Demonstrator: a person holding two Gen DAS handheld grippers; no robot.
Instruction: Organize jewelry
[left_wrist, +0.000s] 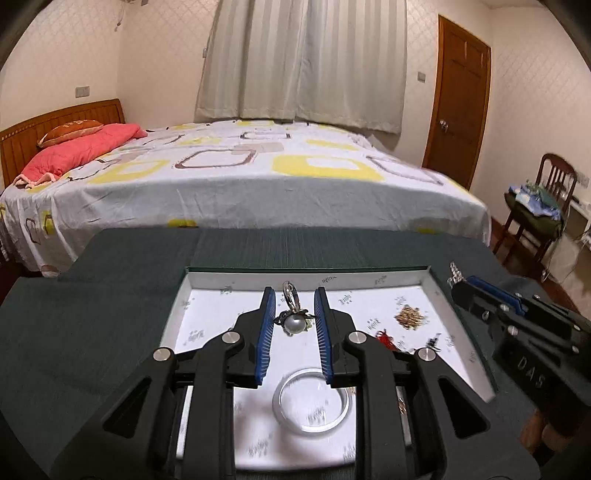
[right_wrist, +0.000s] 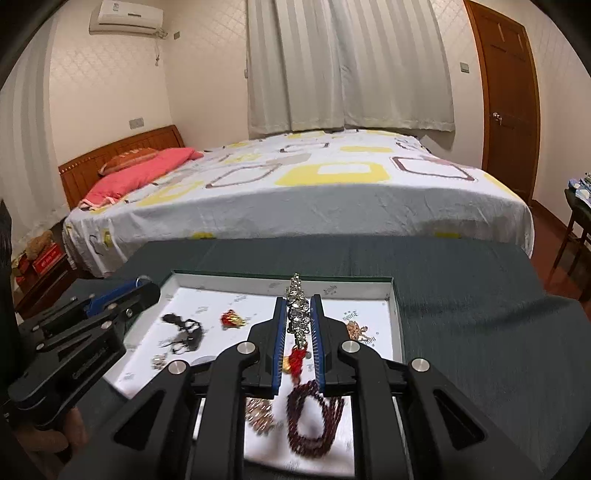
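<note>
You see the matt black plastic left gripper (left_wrist: 293, 325) with ribbed blue pads and polished metal pivot caps. Between its fingers sits a glossy pearl brooch with shiny metal clip (left_wrist: 293, 319). The smooth white paper-lined tray (left_wrist: 207, 306) lies on a matt dark green woven cloth (left_wrist: 110, 295). The right gripper (right_wrist: 298, 332) shows a glittering rhinestone strip (right_wrist: 298, 310), above glossy dark red beads (right_wrist: 314, 417).

A dark green cloth (left_wrist: 110, 295) covers the table, wrinkled toward three o'clock in the right wrist view. Sitting directly on it, dead centre, is a shallow white tray (left_wrist: 207, 280) with a green edge (right_wrist: 397, 314), its far wall at twelve o'clock. The cloth runs on past the tray to the table's far edge, just short of the bed (left_wrist: 236, 192).
</note>
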